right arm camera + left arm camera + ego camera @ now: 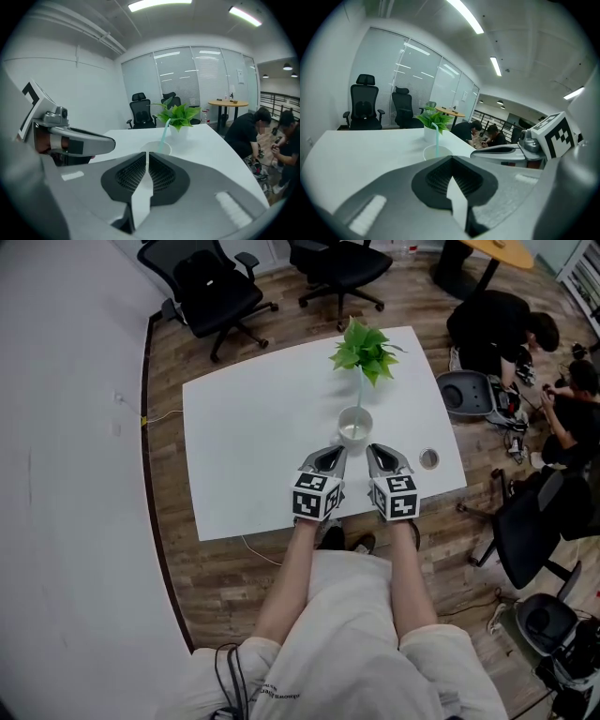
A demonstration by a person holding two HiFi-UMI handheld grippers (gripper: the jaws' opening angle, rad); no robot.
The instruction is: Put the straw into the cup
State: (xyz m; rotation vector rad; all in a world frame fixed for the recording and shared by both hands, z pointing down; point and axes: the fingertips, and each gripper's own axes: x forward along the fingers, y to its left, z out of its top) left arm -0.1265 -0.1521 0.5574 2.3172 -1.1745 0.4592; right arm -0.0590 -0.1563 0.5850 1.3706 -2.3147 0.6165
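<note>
Straw (359, 392) and cup (355, 426) are together: the pale green straw stands in the white cup, and its upper end leans toward the plant (364, 348). The cup sits on the white worktop (253, 427), nearer the person's edge than the middle. The leafy green plant in its small white pot stands just behind the cup, toward the far edge.

Both tools hover low over the near side of the worktop, side by side, with their noses pointed at the cup from either side. The left tool (330, 459) has its jaws pressed together, and its own camera shows nothing caught between the ribbed black pads. The right tool (382, 457) is likewise closed down to a hairline seam and empty. Neither tool touches the cup or the straw; each stops just short of the cup's rim. From each tool's camera the other tool shows alongside, its marker cube tilted upward.

A small round ring-shaped thing (428, 458) lies flat on the worktop to the right of the right tool, near the edge; I cannot tell what it is.

The person holds both forearms straight out over the worktop's near edge. Black office chairs (211, 292) stand on the wooden floor beyond the far edge. Two people in dark clothes (497, 324) crouch on the floor off to the right.
</note>
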